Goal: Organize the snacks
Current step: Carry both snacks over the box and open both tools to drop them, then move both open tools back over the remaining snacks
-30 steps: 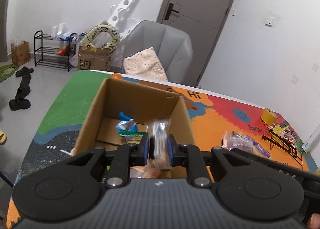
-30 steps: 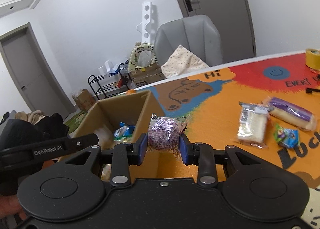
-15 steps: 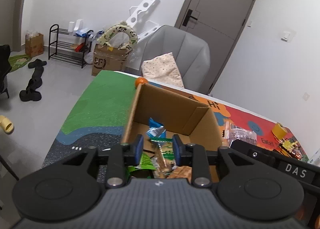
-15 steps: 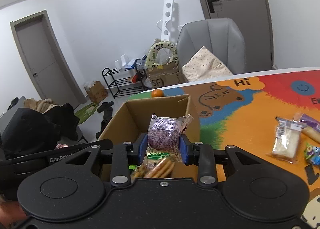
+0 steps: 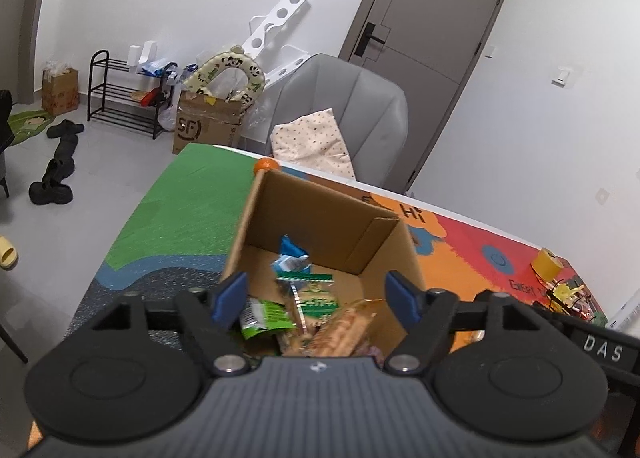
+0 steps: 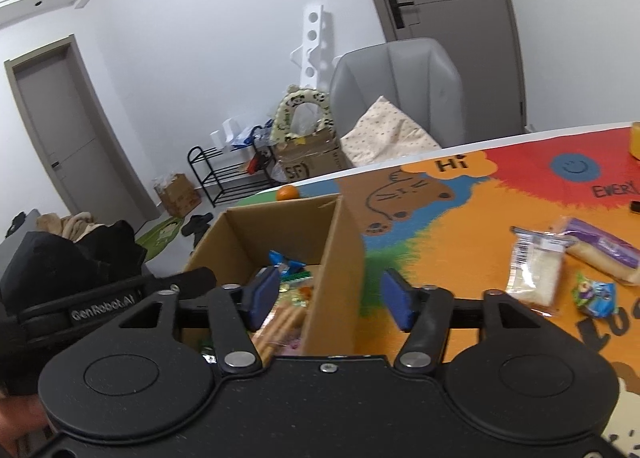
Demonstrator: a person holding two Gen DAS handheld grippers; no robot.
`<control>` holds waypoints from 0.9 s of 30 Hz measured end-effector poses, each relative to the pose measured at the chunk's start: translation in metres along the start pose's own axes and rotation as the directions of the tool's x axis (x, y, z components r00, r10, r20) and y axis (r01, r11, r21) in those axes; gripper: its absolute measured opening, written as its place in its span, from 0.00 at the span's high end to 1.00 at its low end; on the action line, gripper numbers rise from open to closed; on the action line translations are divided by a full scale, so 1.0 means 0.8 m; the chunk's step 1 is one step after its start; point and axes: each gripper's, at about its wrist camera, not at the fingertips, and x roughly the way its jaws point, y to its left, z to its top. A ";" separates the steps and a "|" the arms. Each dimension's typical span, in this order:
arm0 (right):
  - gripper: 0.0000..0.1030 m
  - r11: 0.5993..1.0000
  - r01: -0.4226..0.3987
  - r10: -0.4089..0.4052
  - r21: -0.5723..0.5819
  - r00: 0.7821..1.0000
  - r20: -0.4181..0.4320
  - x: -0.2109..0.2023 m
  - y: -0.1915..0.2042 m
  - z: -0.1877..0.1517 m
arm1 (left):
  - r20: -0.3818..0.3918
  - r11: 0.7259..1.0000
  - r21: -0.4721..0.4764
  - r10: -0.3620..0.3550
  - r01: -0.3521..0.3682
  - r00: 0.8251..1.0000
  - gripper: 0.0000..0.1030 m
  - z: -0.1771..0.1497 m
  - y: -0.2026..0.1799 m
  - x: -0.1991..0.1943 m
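Note:
An open cardboard box (image 5: pixel 320 218) stands on the colourful table mat and holds several snack packets, among them a green packet (image 5: pixel 266 316) and a blue one (image 5: pixel 292 256). My left gripper (image 5: pixel 316 294) is open and empty above the box's near side. My right gripper (image 6: pixel 330 298) is open and empty, straddling the box's right wall (image 6: pixel 334 258). On the mat to the right lie a white packet (image 6: pixel 534 270), a purple-wrapped roll (image 6: pixel 600 250) and a small blue-green packet (image 6: pixel 594 292).
An orange (image 5: pixel 266 165) sits behind the box at the table's far edge. A yellow tape roll (image 5: pixel 548 263) and a small black rack (image 5: pixel 568 294) stand at the far right. A grey chair (image 5: pixel 348 106) stands behind the table.
Both grippers have opened and dropped their packets into the box: the left let go first, the right held its purple-wrapped snack until half a second ago. Both moved over the box.

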 end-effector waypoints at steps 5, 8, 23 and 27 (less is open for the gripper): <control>0.20 0.996 0.084 -0.084 0.015 0.996 0.024 -0.020 -0.033 -0.003 | 0.008 1.000 0.029 -0.005 0.005 1.000 0.17 -0.002 -0.024 0.001; 0.19 0.992 0.116 -0.117 0.054 0.993 0.022 -0.032 -0.060 -0.005 | 0.000 0.999 0.043 -0.012 0.012 1.000 0.16 -0.005 -0.044 0.008; 0.03 0.961 0.240 -0.247 0.139 0.968 0.035 -0.077 -0.151 -0.008 | -0.051 0.979 0.154 -0.127 0.133 0.991 0.15 -0.027 -0.157 0.036; 0.00 0.950 0.258 -0.268 0.174 0.963 0.035 -0.078 -0.174 -0.011 | -0.072 0.974 0.169 -0.138 0.148 0.988 0.13 -0.034 -0.176 0.049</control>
